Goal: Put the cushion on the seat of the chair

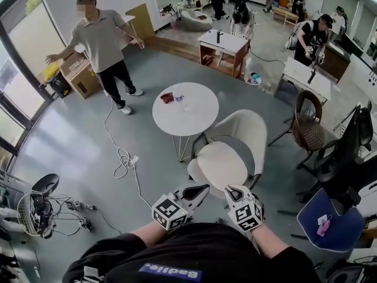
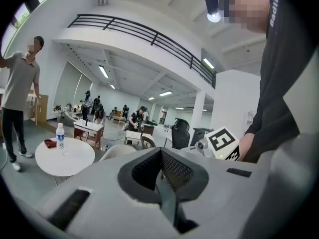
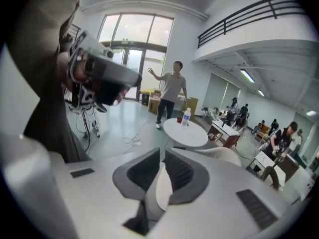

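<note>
Showing the cushion (image 1: 221, 164) lying on the chair (image 1: 247, 128) seat, looking soft, light and likely best pinched at an edge; holding left gripper (image 1: 200, 190) closed, right gripper (image 1: 234, 191) all but closed, both empty.

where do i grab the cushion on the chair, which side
I'd pinch the cushion by its near edge, coming from the front. It lies flat on the seat, and the curved backrest of the white chair closes off the far side, so only that edge looks free to reach.
</note>
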{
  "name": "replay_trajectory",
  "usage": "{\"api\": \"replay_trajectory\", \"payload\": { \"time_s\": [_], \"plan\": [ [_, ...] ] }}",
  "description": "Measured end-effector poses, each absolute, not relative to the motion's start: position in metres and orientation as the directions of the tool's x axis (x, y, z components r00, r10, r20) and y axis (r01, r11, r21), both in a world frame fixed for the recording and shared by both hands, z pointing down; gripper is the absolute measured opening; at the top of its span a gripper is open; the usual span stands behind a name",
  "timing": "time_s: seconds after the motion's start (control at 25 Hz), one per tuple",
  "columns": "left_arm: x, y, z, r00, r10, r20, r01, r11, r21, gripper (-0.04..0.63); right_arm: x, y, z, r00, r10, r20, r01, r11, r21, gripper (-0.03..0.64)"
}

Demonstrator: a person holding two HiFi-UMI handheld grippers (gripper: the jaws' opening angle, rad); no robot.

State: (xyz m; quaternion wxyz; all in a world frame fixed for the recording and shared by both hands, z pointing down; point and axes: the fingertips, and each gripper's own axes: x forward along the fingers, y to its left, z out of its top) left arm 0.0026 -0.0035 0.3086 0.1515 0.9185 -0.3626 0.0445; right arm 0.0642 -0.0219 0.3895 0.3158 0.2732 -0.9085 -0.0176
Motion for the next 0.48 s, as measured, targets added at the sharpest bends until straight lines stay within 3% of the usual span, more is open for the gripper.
{"api": "replay_trajectory", "payload": {
  "time_s": [0.48],
  "plan": [
    [0.001,-0.003,0.263,0.800,-0.590,0.103,-0.595,-0.763,0.252,0.015,0.030,0.001,0.268,-0.801,-0.543,0.253,-0.574,0.817,-0.062,0.038]
  ]
}}
